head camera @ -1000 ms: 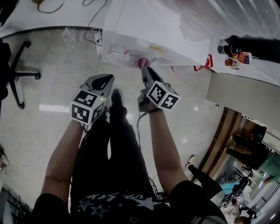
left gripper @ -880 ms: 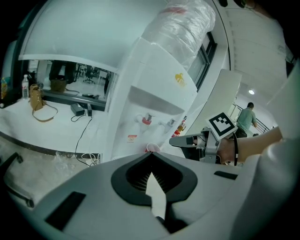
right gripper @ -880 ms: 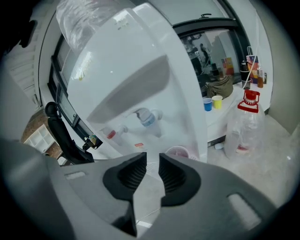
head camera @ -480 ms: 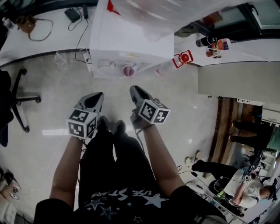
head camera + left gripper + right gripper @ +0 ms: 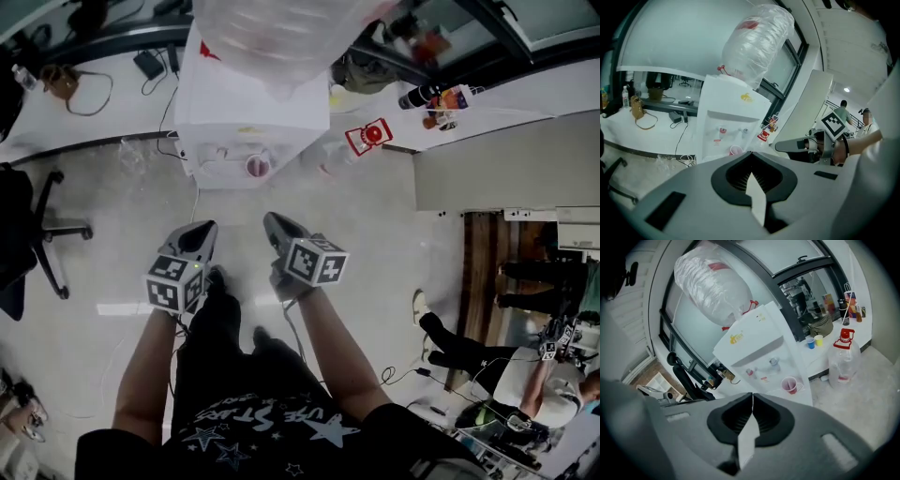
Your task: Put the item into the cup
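Note:
A pink cup [image 5: 257, 166] stands on the drip tray of a white water dispenser [image 5: 246, 89], under its taps. The cup [image 5: 736, 150] is small and far ahead in the left gripper view, and sits ahead to the right [image 5: 790, 385] in the right gripper view. My left gripper [image 5: 201, 231] and right gripper [image 5: 273, 221] hover side by side over the floor, well short of the dispenser. Both are shut with nothing between the jaws; the tips meet [image 5: 751, 154] [image 5: 752, 395]. No loose item shows in any view.
A large clear water bottle [image 5: 281, 37] tops the dispenser. Another jug with a red cap [image 5: 843, 359] stands on the floor to its right. An office chair [image 5: 37, 230] is at the left, cables trail by the wall, and a person [image 5: 525, 375] stands at the lower right.
The dispenser and cup have receded in the head view, and both grippers now sit farther from the cup. The jaws stay shut throughout.

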Demonstrator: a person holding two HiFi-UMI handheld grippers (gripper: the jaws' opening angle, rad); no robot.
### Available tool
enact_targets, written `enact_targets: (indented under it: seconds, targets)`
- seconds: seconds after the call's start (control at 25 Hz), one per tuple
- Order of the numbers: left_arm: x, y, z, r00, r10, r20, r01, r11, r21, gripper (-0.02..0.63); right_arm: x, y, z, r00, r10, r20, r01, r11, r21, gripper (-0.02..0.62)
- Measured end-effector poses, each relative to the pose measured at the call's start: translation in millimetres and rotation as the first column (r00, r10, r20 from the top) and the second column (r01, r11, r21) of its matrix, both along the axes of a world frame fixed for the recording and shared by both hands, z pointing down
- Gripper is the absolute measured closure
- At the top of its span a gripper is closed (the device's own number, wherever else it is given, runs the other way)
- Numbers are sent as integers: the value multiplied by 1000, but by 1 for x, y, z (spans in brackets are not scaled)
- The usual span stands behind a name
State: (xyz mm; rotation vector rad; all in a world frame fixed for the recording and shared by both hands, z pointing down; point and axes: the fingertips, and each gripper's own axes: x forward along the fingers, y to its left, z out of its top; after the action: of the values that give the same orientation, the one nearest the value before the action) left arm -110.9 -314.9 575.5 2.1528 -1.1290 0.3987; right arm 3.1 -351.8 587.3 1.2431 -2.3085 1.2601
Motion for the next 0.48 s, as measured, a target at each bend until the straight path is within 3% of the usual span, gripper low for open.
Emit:
enact_targets:
  seconds: [0.48]
  targets:
    - [60, 88, -47, 999, -44, 14, 43, 998, 55, 600, 39, 80, -54, 994, -81, 68, 76, 995, 71, 594]
